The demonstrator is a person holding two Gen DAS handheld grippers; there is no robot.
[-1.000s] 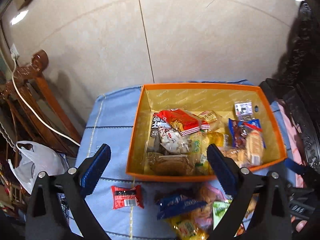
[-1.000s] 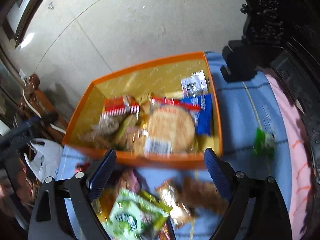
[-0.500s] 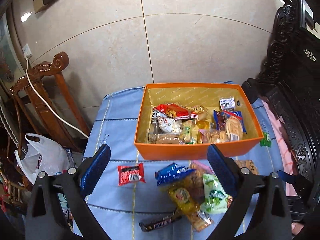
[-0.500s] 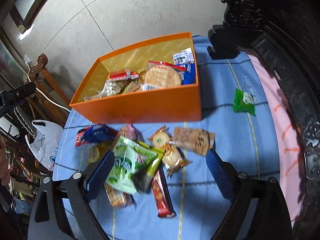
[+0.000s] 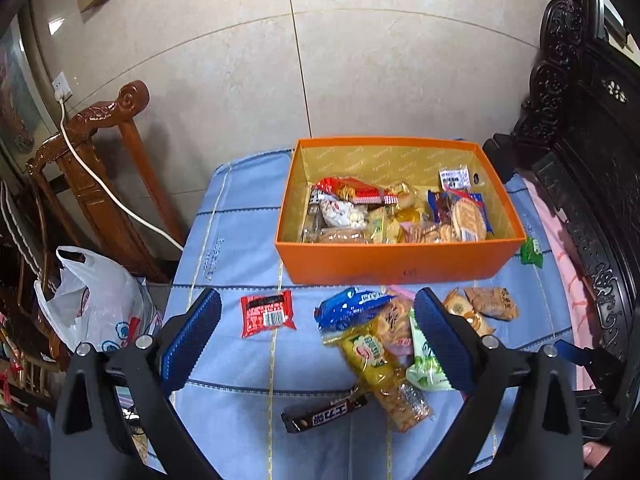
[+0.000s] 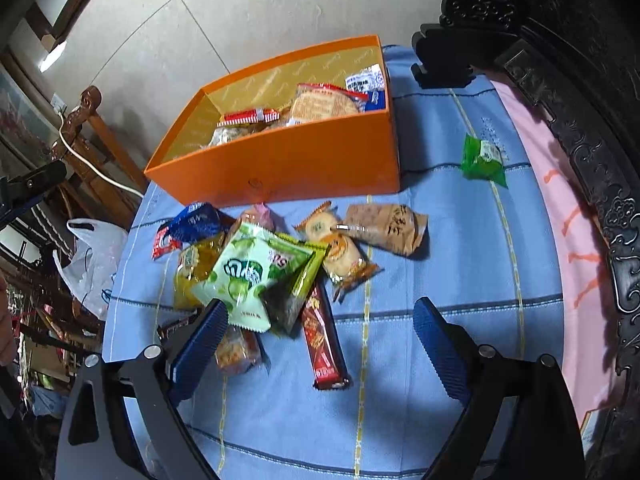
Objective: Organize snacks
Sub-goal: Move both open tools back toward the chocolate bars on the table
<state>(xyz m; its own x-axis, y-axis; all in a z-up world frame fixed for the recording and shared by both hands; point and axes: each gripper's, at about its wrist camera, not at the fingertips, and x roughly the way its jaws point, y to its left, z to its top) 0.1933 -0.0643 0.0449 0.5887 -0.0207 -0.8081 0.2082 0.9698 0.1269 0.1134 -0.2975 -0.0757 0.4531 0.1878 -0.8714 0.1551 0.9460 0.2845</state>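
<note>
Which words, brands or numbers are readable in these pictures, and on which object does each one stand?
"士力架": white letters on the dark bar.
The red packet: barcode digits too small.
The brown packet: dark characters, blurred.
The green-and-white packet: large lettering, not legible.
The orange box lining and the blue cloth: print too faint.
</note>
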